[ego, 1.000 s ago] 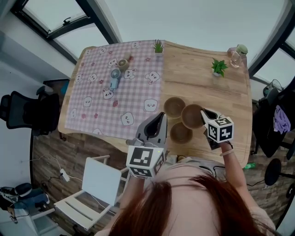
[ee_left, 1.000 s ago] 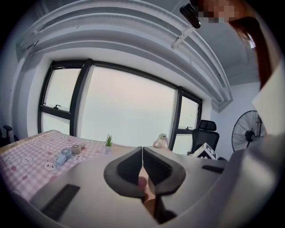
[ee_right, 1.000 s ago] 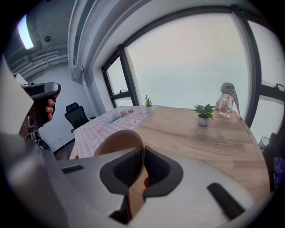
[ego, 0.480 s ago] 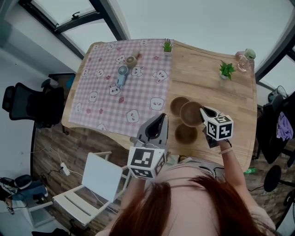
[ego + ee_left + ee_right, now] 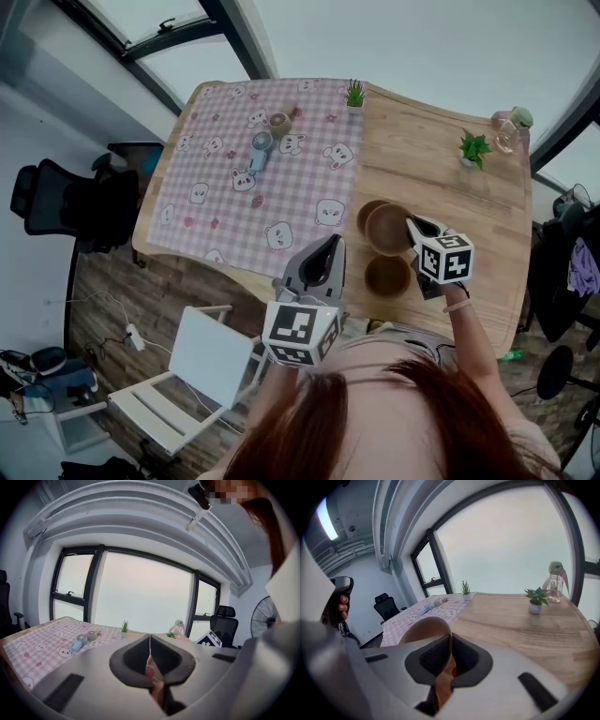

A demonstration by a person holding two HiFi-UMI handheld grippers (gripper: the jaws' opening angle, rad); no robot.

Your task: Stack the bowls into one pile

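Observation:
Three brown bowls are in the head view. My right gripper [image 5: 411, 231] is shut on the rim of one bowl [image 5: 388, 229] and holds it above the wooden table [image 5: 441, 192]. That bowl overlaps and partly hides a second bowl [image 5: 369, 212] just behind it to the left. The third bowl [image 5: 387, 276] sits alone near the table's front edge. In the right gripper view the held bowl [image 5: 423, 629] rises between the jaws of the right gripper [image 5: 450, 643]. My left gripper [image 5: 323, 253] hangs shut over the front table edge, holding nothing; its jaws [image 5: 150, 641] meet.
A pink checked cloth [image 5: 253, 202] covers the table's left half, with a small blue fan [image 5: 260, 150] and a tape roll [image 5: 278, 122] on it. Two potted plants [image 5: 472, 147] and a bottle [image 5: 511, 129] stand at the back. A white chair [image 5: 202, 361] stands below the front edge.
The right gripper has carried its bowl left and away from the front bowl, so it now overlaps the rear-left bowl. The left gripper has barely moved.

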